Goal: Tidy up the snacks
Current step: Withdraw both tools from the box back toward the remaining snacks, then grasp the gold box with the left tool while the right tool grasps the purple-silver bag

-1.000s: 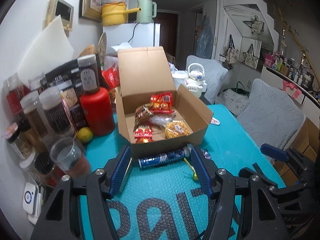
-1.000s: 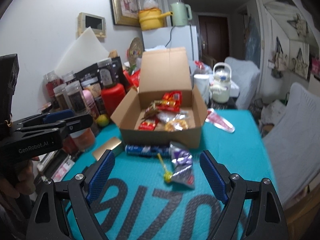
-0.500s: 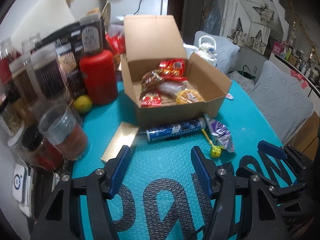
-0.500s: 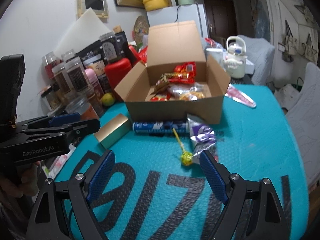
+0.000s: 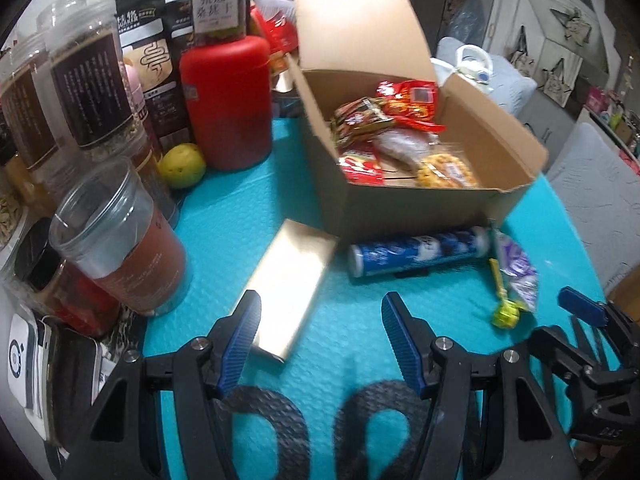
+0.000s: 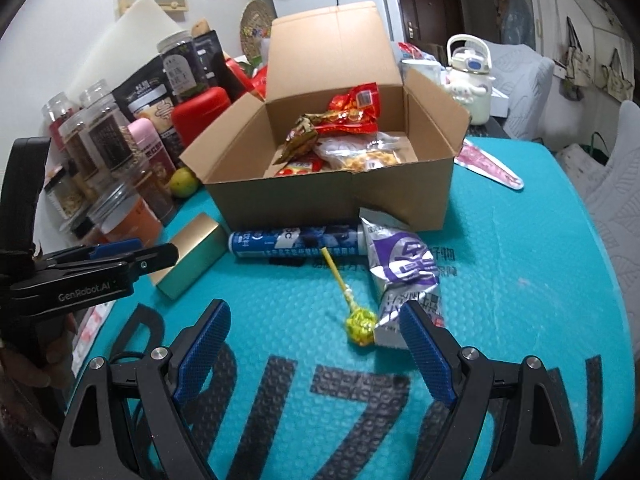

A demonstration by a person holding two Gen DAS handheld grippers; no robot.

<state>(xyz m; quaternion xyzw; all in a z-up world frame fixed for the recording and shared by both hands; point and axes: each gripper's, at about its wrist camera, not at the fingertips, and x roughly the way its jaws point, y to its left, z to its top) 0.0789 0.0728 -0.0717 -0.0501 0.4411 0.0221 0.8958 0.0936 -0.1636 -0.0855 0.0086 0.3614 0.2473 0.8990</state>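
An open cardboard box point(image 6: 332, 196) point(image 5: 404, 208) on the teal mat holds several snack packets point(image 6: 352, 112). In front of it lie a gold box point(image 5: 290, 280) point(image 6: 192, 254), a blue snack tube point(image 5: 418, 254) point(image 6: 296, 240), a yellow lollipop point(image 6: 360, 322) point(image 5: 505, 314) and a purple-silver packet point(image 6: 404, 272) point(image 5: 518, 268). My left gripper point(image 5: 320, 322) is open, with its left finger just over the gold box's near end. My right gripper point(image 6: 316, 332) is open wide above the mat, the lollipop's head between its fingers; the right finger overlaps the purple packet's near end.
Jars point(image 5: 88, 92), a red bottle point(image 5: 228, 104), dark pouches and a lime point(image 5: 182, 166) crowd the mat's left side. A white kettle point(image 6: 470, 80) and a pink packet point(image 6: 490, 164) sit to the right behind the box. A padded chair point(image 5: 596, 196) stands past the table's right edge.
Both grippers have come down and forward toward the mat, tilting downward. The gold box, tube, lollipop and purple packet now sit much nearer the fingers. Jaw widths are unchanged.
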